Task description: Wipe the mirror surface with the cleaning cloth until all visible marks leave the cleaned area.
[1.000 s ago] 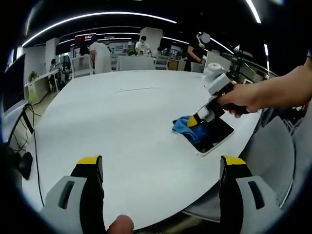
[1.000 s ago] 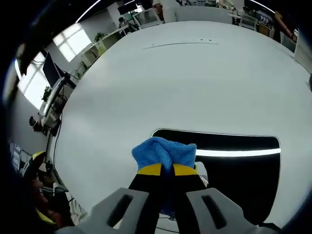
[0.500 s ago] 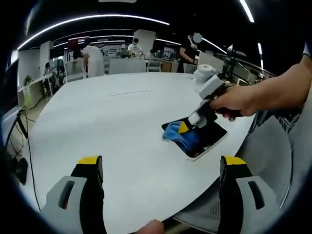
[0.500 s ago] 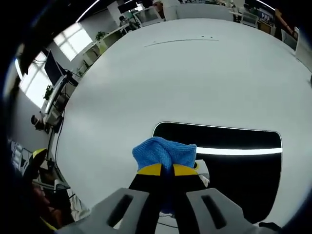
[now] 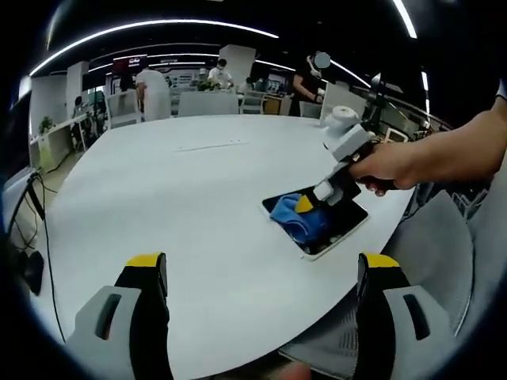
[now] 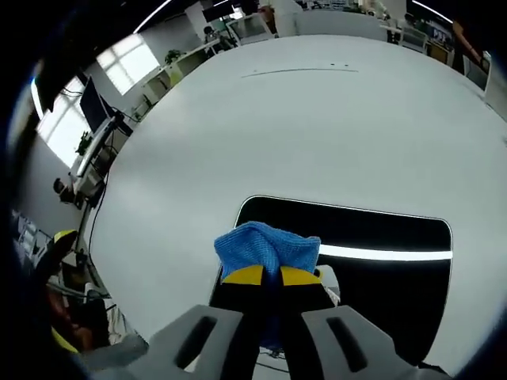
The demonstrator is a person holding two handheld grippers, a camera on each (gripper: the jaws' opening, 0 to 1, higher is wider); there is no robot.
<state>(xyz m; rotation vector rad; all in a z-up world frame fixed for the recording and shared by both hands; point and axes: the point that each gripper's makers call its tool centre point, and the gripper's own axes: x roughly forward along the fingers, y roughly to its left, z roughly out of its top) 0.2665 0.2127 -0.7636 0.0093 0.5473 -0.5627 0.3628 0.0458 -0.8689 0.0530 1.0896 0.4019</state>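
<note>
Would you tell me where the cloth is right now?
The cloth sits pinched in the right gripper, over the mirror's left end.

We see a big white round table, and flat on it, near its edge, lies the dark rectangular mirror with a bright light streak reflected across its glass.

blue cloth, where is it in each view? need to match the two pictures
Left gripper view: the blue cloth sits right of centre, on the mirror, under the right tool.
Right gripper view: low centre, bunched in that tool's closed jaws, over the mirror's near-left end.
Shared landmark: the mirror on the white table.
</note>
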